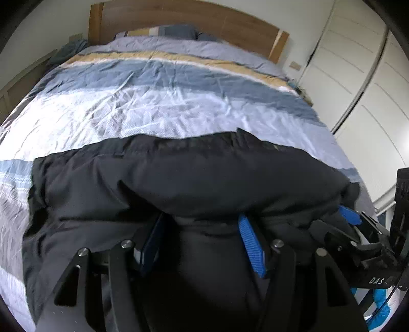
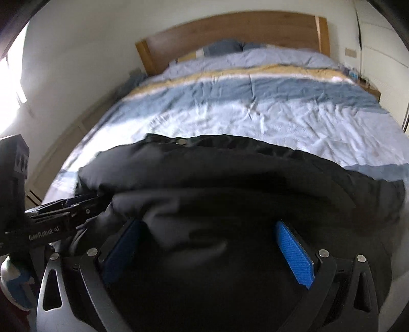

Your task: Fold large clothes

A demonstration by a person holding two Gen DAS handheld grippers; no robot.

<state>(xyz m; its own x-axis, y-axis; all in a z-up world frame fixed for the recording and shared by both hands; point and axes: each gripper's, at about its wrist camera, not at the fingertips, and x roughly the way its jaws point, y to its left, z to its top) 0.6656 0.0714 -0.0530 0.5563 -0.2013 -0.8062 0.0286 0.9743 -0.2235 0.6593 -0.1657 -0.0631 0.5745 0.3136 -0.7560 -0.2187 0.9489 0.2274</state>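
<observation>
A large black padded jacket (image 1: 179,178) lies across the near part of the bed; it also fills the lower half of the right wrist view (image 2: 230,184). My left gripper (image 1: 202,224) has its blue pads (image 1: 251,245) wide apart with a fold of the jacket bulging between and over them. My right gripper (image 2: 209,229) stands the same way, blue pads (image 2: 294,252) spread, jacket fabric draped between them. The right gripper shows at the left view's right edge (image 1: 358,224); the left gripper shows at the right view's left edge (image 2: 64,206). Both fingertips are hidden under cloth.
The bed (image 1: 166,102) has a striped blue, white and yellow duvet, pillows (image 1: 166,32) and a wooden headboard (image 1: 204,15) at the far end. White wardrobe doors (image 1: 358,76) stand on the right. A bright window (image 2: 12,76) is at the left.
</observation>
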